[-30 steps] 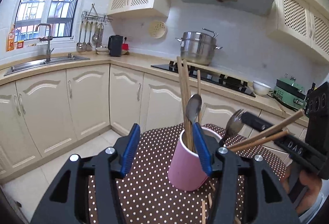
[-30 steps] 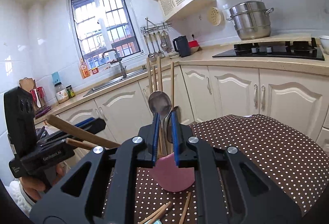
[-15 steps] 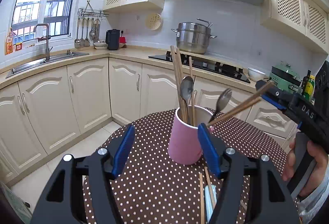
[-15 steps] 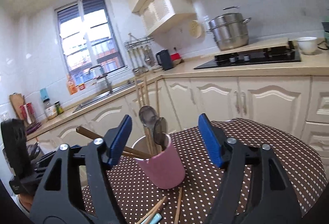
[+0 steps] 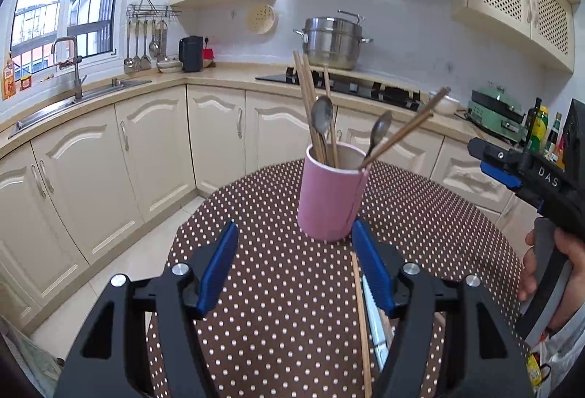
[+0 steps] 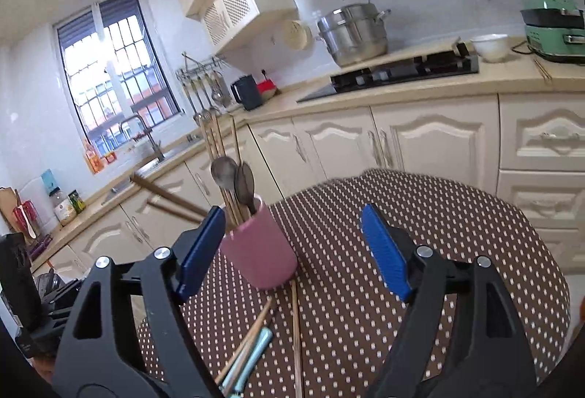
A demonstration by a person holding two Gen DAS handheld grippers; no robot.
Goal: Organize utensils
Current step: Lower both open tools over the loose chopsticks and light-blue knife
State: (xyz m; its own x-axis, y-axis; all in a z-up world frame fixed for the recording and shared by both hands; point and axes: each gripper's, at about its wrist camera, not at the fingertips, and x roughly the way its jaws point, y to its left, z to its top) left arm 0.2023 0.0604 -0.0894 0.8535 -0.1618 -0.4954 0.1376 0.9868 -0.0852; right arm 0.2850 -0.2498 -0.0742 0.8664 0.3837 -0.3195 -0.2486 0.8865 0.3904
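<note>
At the lower left of the left wrist view, the left gripper [image 5: 294, 266] is spread wide and holds nothing; it has drawn back from the pink cup [image 5: 331, 195], which it flanked a second ago. The cup stands mid-frame on the polka-dot table [image 5: 256, 288], holding upright chopsticks [image 5: 305, 105], two spoons [image 5: 321, 113] and a leaning pair of chopsticks [image 5: 409, 125] newly dropped in. At the right edge, the right gripper [image 6: 292, 248], shut on that pair a second ago, now gapes empty. Loose chopsticks [image 6: 295, 336] lie below the cup.
</note>
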